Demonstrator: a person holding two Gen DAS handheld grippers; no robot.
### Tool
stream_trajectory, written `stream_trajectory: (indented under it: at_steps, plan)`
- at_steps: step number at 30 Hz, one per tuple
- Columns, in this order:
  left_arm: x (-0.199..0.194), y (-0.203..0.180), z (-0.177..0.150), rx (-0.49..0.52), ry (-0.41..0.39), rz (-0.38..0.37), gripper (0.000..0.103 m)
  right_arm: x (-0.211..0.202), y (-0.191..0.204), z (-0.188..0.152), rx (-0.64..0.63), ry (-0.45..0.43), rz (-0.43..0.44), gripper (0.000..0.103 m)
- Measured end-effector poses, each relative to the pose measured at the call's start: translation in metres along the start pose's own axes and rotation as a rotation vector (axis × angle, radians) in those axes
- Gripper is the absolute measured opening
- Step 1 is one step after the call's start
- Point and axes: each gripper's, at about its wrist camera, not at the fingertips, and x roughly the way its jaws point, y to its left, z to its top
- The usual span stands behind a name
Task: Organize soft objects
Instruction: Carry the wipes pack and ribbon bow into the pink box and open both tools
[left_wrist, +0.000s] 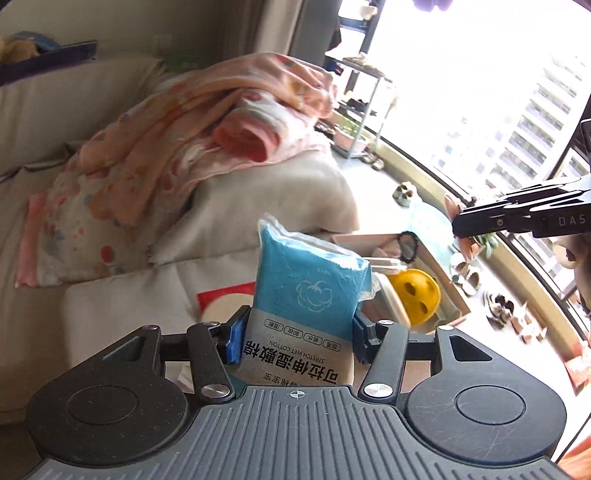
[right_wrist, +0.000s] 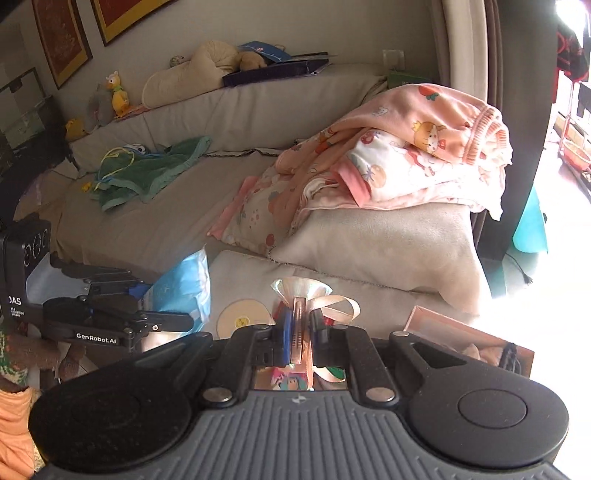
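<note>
My left gripper (left_wrist: 295, 332) is shut on a blue-and-grey pack of wet cotton pads (left_wrist: 308, 295), held upright above the sofa; the pack also shows in the right wrist view (right_wrist: 181, 288). My right gripper (right_wrist: 298, 328) is shut on a small clear gift pouch with a peach ribbon (right_wrist: 308, 299), held over the sofa edge. The right gripper shows from the side in the left wrist view (left_wrist: 458, 221), the left one in the right wrist view (right_wrist: 184, 321). A pink patterned blanket (right_wrist: 402, 155) lies heaped on a beige cushion (right_wrist: 388, 251).
A pink open box (left_wrist: 424, 254) holds a yellow holed ball (left_wrist: 417, 295) and a dark hair tie (left_wrist: 408, 245). A round cream disc (right_wrist: 240, 314) lies on the sofa. A green towel (right_wrist: 147, 173) and plush toys (right_wrist: 118, 92) are farther back. Shoes (left_wrist: 465, 273) lie by the window.
</note>
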Motion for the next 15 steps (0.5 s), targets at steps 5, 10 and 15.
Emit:
stream_trajectory:
  at_steps: [5,10,15]
  plan:
    - [0.048,-0.062,0.008,0.098,0.085,-0.099,0.059,-0.031,-0.037,-0.047,0.057,-0.006,-0.037,0.010]
    - [0.102,-0.109,0.013,0.141,0.175,-0.177,0.059,-0.056,-0.075,-0.078,0.111,-0.054,-0.127,0.010]
    - [0.158,-0.144,0.028,0.104,0.160,-0.252,0.059,-0.062,-0.117,-0.099,0.193,-0.077,-0.180,0.010]
